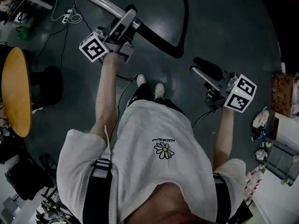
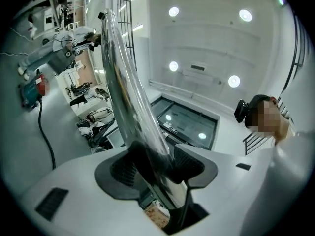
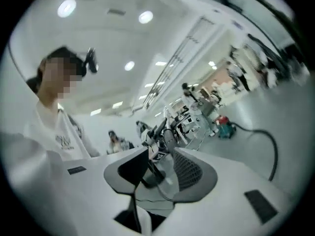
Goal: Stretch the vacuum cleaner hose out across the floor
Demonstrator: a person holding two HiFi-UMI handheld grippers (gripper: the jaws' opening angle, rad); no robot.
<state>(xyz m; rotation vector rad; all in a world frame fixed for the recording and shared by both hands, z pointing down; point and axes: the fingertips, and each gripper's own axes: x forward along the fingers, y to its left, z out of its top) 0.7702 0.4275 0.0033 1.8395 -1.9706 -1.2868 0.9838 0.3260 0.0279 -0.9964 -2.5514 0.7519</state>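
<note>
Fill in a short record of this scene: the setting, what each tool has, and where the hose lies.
Setting: a person stands on a dark floor, seen from above
Left tool: closed on a shiny metal tube
Black hose: runs on from the tube's end and curves away ahead of the person's feet
Right tool: a dark piece sits between its jaws; whether it is gripped is unclear
Nearby: round wooden table on the person's left
</note>
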